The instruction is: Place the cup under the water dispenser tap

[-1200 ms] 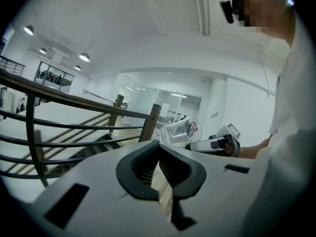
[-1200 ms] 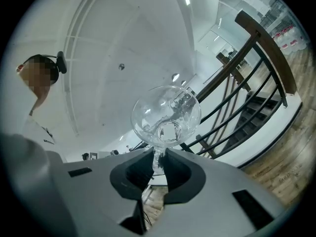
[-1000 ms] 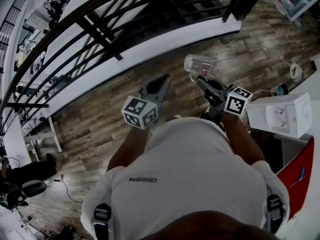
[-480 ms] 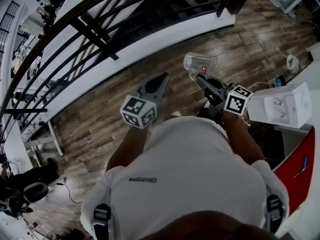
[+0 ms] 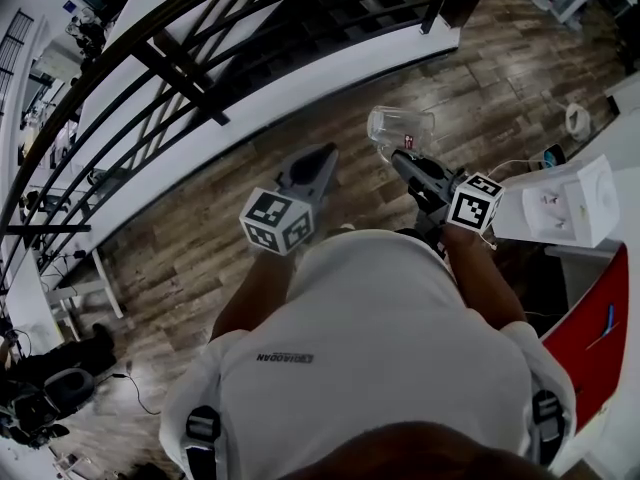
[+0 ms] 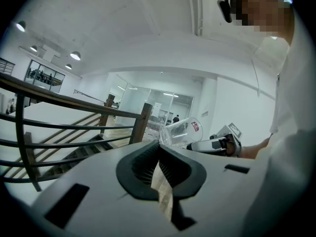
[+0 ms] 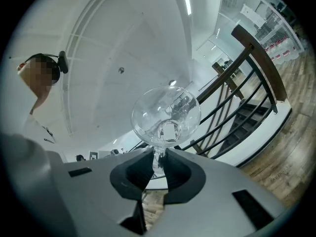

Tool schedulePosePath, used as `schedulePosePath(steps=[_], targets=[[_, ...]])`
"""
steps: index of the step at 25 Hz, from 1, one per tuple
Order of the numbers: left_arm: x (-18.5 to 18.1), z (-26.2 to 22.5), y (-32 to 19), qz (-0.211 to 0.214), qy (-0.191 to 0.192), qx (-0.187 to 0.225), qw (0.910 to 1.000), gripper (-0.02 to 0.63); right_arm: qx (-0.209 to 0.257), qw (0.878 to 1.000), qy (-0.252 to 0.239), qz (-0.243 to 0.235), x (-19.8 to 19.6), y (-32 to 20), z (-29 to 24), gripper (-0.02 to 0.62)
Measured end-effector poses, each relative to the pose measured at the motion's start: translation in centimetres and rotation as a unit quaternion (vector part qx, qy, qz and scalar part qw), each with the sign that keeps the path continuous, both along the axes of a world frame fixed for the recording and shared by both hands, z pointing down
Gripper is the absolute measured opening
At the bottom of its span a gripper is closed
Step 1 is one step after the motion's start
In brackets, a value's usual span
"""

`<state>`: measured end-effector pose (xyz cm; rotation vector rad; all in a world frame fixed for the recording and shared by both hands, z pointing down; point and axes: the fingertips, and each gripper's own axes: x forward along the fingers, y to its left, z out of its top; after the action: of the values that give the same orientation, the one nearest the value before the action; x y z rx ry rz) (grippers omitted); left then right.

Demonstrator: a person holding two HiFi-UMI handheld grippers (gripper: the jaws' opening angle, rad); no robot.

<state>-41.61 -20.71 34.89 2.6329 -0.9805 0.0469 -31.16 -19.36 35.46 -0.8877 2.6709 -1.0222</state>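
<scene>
Carrying is as far as the job has got, by my reading: the right tool (image 5: 393,157) is clamped on a thin edge of the clear cup (image 5: 400,126), which lies tipped on its side in the air ahead of the person's chest, above bare wooden floor (image 5: 200,238) and resting on nothing. The left tool (image 5: 322,158) sits just beside it to the left, its jaws closed together with nothing between them. So the pick-up looks done; bringing the cup to the tap, turning it upright and setting it down all seem left to do.

A little off to the right, a white box-shaped appliance (image 5: 570,200) stands on a pale desk (image 5: 625,168), above a red panel (image 5: 590,333). It may be the dispenser, but no tap can be made out on it from here. A cable and a few small items lie near it, too small to name.

Farther out, a dark stair railing (image 5: 180,58) runs across the top of the head view, well apart from the cup. Nothing visible stands between the cup and the white appliance.
</scene>
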Motion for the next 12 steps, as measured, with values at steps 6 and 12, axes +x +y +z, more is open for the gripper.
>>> schedulePosePath(steps=[6,12], targets=[[2.8,-0.3,0.5,0.015,-0.001,0.003,0.9999,-0.005,0.006,1.0,0.002,0.016,2.7,1.1,-0.2,0.051],[7.5,-0.2,1.9,0.041,0.001,0.001,0.9992,-0.005,0.001,0.999,0.007,0.043,7.3,3.1,0.1,0.051]])
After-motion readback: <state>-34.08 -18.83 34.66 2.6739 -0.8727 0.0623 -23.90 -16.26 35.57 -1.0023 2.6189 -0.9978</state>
